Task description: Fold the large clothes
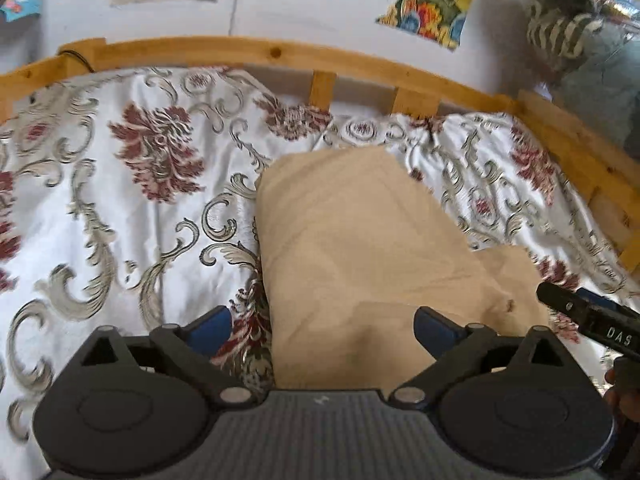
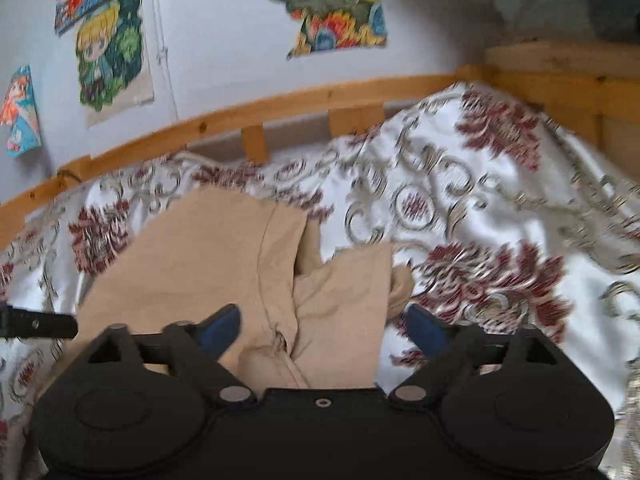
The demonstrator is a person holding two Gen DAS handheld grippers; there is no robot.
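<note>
- The work surface is a bed, spread with a glossy white bedspread patterned in dark red flowers and grey-gold scrolls; it lies rumpled, with soft folds running toward the far rail.
- A pine bed frame runs along the far edge of the bed, its top rail carried on short upright slats, and turns a corner at the right.
- Behind the rail stands a pale wall hung with colourful cartoon-style pictures; a thin cord runs down the wall between them.
- In the far right corner a bundle of crinkled, shiny wrapping sits above the frame.
- The beige garment lies flat on the bedspread, folded into a compact block, with a seam and a smaller flap showing on its right side in the right wrist view.
- The left gripper has its blue-padded fingers spread wide, either side of the garment's near edge, gripping nothing.
- The right gripper likewise stands wide apart over the garment's near right part, with cloth between the fingers but not pinched.
</note>
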